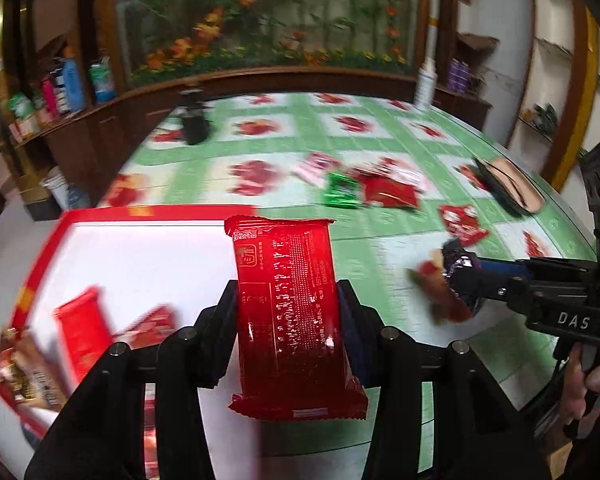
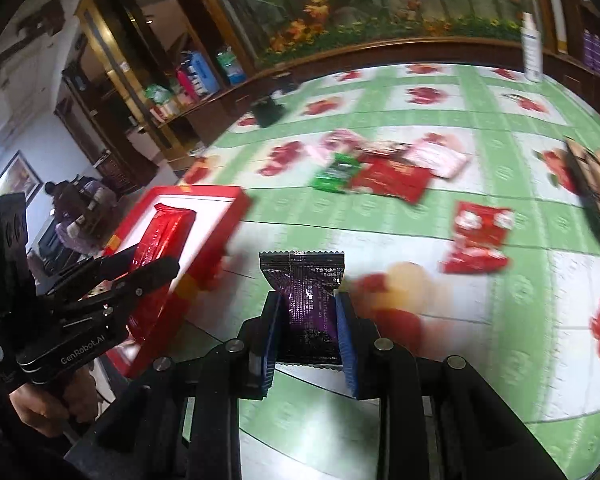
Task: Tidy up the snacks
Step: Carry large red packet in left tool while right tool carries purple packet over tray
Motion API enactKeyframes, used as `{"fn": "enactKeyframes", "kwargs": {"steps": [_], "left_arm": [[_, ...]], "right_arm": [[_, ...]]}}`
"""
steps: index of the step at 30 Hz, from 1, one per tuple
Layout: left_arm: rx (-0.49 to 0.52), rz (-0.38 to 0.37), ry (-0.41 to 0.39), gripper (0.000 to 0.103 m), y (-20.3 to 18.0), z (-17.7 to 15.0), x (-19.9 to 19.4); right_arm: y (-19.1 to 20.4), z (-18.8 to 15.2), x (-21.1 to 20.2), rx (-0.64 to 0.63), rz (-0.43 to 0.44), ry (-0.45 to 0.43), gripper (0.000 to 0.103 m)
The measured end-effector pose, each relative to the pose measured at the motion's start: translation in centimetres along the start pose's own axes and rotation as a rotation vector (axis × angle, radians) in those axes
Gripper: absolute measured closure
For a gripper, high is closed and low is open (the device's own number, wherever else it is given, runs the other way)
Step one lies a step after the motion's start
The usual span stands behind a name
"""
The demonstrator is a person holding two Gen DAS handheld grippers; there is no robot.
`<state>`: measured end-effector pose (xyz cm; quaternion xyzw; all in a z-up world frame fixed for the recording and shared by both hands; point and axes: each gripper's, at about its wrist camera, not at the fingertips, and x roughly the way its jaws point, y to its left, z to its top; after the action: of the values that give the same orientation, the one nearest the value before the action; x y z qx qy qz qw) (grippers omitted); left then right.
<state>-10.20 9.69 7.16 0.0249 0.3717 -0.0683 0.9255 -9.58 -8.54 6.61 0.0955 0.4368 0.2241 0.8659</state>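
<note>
left gripper point(image 1: 288, 304) pinches red snack packet point(image 1: 286, 300), lower end cut by fingers, over red-rimmed white box point(image 1: 100, 216). right gripper point(image 2: 309, 322) pinches purple packet point(image 2: 306, 300). packets in box blurred. green flowered tablecloth point(image 1: 380, 252), loose snacks point(image 2: 388, 178), wooden shelves point(image 1: 64, 92) behind.

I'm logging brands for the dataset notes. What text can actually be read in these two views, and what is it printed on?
"DAS": black body of the right gripper, seen from the left wrist.
"GenRobot.AI": black body of the left gripper, seen from the right wrist.
Glossy red snack packet: dense print and QR code, too small to read.
Dark purple foil packet: print unreadable.
</note>
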Motion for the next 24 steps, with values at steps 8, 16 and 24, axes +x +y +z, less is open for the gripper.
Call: {"fn": "enactKeyframes", "kwargs": {"steps": [8,16,24], "left_arm": [[-0.140,0.115,-0.037,0.058,8.0,-0.7,-1.1],[-0.209,0.168,-0.045,0.058,12.1,-2.1,-1.5],[-0.227,0.210,-0.051,0.058,14.0,-2.9,-1.4]], "right_arm": [[6.4,1.7,3.6,-0.086,0.081,0.025,0.076],[12.2,2.3,6.8,-0.170,0.134,0.055,0.076],[15.5,2.1,9.4,-0.217,0.153,0.096,0.076]]}}
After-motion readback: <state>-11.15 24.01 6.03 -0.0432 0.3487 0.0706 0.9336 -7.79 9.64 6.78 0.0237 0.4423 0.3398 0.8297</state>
